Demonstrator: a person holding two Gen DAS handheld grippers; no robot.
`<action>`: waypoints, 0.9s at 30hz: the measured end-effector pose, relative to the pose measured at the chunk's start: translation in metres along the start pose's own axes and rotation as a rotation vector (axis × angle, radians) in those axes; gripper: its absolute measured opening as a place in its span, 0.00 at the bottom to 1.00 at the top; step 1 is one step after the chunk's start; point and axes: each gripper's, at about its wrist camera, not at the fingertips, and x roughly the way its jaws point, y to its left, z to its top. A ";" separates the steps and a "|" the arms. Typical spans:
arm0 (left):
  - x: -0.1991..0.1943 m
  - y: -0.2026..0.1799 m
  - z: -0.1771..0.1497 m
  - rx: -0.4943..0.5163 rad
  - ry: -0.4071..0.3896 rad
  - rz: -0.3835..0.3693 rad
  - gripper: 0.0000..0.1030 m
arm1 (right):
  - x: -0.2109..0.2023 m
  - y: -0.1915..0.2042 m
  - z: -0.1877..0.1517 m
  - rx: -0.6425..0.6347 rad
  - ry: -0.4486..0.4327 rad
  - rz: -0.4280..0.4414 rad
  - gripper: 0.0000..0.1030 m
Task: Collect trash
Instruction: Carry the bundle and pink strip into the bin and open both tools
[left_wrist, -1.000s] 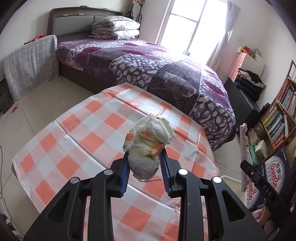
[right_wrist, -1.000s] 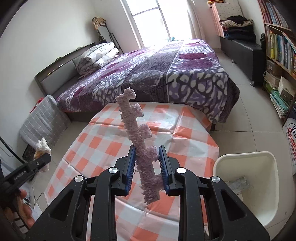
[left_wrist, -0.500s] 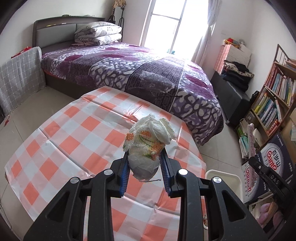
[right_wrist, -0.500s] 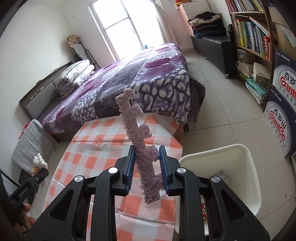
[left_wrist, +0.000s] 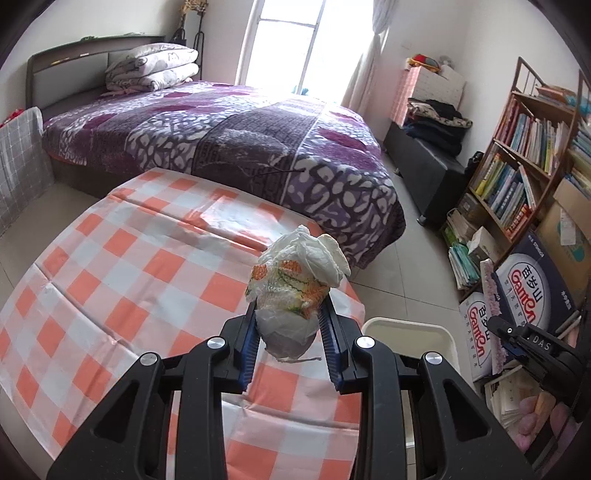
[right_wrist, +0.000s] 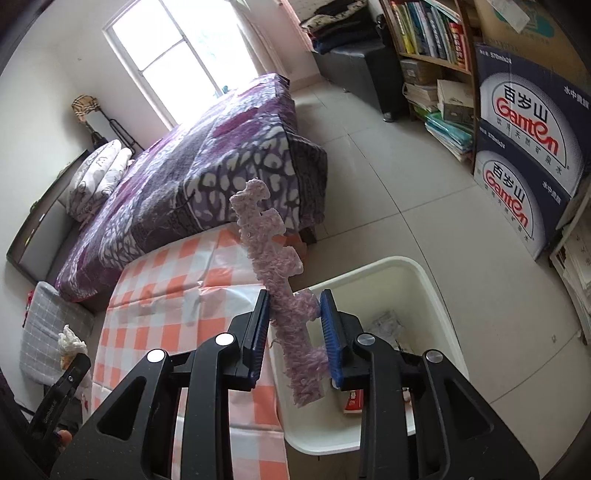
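While the checked table (left_wrist: 122, 280) on the left lies bare, the left gripper (left_wrist: 290, 334) is clamped on a crumpled plastic wad (left_wrist: 295, 284) over the table's right edge, short of the bin. Farther right, the right gripper (right_wrist: 294, 325) hangs above the white bin (right_wrist: 432, 291), its jaws just easing apart around the purple fuzzy strip (right_wrist: 273, 266). Both pieces are not yet dropped in.
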 end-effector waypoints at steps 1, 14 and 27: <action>0.002 -0.006 -0.001 0.006 0.006 -0.017 0.30 | 0.000 -0.006 0.001 0.019 0.006 -0.008 0.33; 0.038 -0.075 -0.023 0.082 0.109 -0.138 0.30 | -0.026 -0.083 0.015 0.222 -0.054 -0.034 0.68; 0.067 -0.134 -0.047 0.125 0.234 -0.321 0.62 | -0.040 -0.103 0.023 0.241 -0.096 -0.022 0.73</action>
